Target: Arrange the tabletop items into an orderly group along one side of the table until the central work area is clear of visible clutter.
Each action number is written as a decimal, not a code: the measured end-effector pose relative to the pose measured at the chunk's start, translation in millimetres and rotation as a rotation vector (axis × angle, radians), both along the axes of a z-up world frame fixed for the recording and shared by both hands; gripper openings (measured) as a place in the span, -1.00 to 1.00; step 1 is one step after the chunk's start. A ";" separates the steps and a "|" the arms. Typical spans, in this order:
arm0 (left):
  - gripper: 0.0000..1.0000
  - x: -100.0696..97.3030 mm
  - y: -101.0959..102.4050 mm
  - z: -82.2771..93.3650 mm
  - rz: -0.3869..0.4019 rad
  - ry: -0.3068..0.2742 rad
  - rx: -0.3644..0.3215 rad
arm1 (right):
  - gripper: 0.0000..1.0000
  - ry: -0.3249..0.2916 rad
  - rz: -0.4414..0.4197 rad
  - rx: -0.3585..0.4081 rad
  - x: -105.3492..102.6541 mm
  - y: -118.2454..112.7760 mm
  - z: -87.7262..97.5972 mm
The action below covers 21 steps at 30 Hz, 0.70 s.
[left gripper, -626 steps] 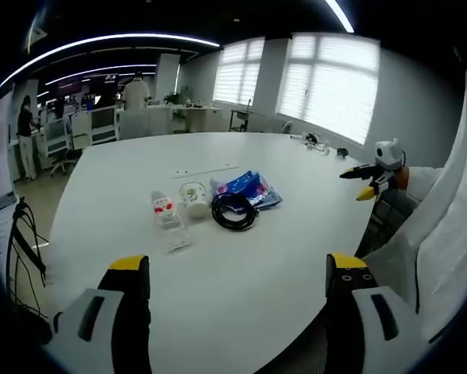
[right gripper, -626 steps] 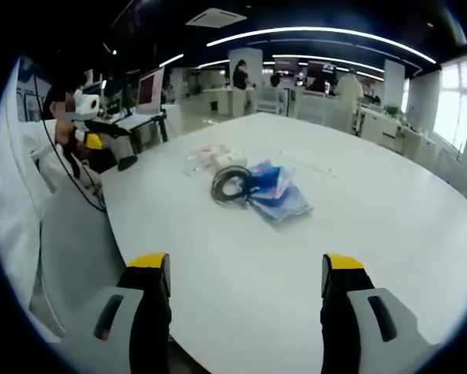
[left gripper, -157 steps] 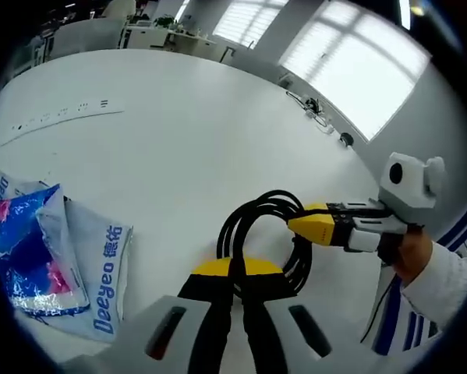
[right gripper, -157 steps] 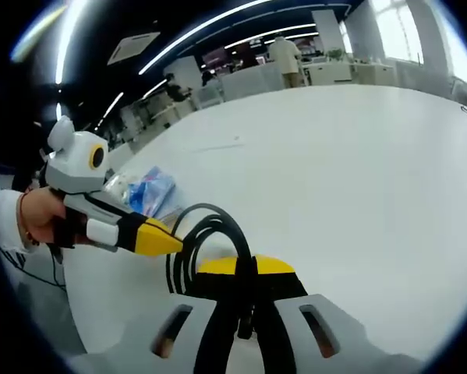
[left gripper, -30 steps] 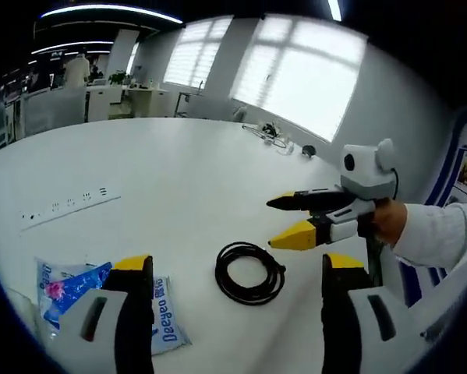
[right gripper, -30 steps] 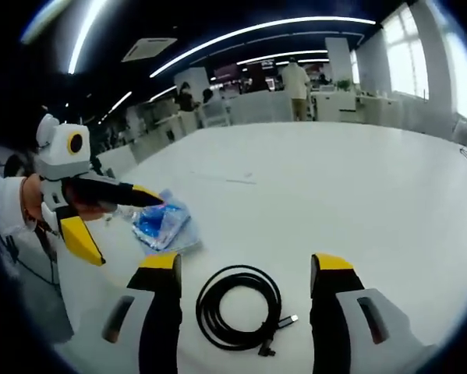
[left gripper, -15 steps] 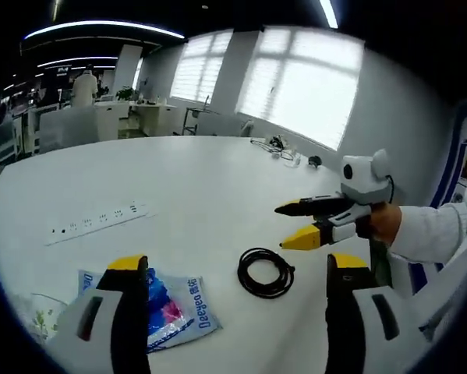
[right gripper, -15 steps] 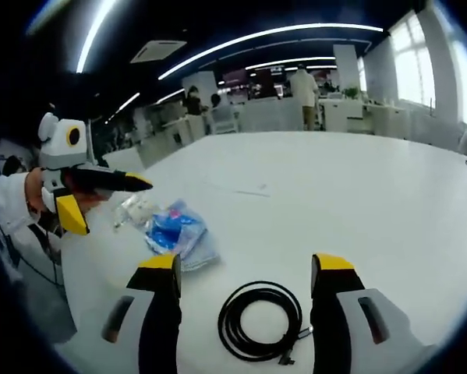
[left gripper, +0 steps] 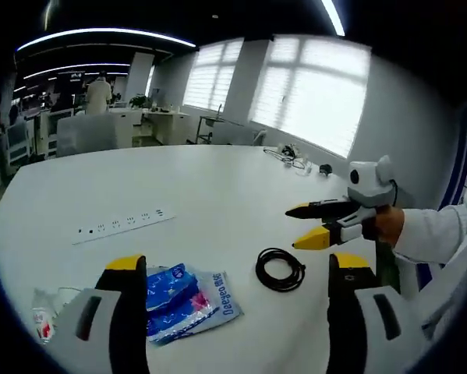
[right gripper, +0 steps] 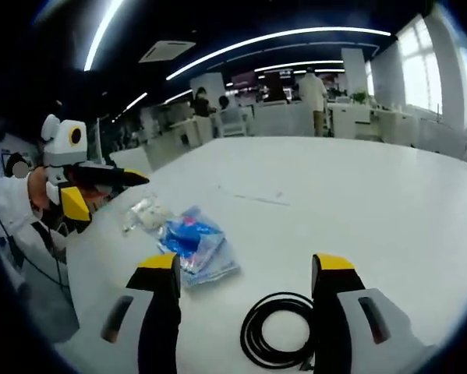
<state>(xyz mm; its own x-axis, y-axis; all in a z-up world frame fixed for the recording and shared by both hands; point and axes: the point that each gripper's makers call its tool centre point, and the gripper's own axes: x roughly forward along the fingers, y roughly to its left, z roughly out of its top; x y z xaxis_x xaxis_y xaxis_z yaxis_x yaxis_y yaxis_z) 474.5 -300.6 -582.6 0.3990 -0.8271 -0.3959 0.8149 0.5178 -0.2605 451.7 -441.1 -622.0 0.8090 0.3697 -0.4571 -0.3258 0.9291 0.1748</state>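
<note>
Both my grippers, left gripper [left gripper: 229, 288] and right gripper [right gripper: 245, 288], hang with jaws apart; I'd approach the blue packet [left gripper: 182, 300] low, pinching one edge.

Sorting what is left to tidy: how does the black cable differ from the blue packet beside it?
The black cable is a thin cord wound into a round open loop; the blue packet is a flat, crinkled printed bag. The cable is smaller than the packet. Both lie loose on the white table, apart, with both hand-held grippers open and holding nothing.
</note>
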 end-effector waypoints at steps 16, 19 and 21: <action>1.00 5.8 57.8 2.0 0.069 -0.026 0.042 | 0.61 0.000 0.052 -0.002 3.7 33.8 3.1; 1.00 6.9 67.6 2.8 0.079 -0.026 0.044 | 0.62 0.004 0.058 -0.001 4.4 40.8 2.4; 1.00 8.5 74.6 3.6 0.088 -0.024 0.044 | 0.63 0.002 0.062 0.003 4.9 46.7 3.6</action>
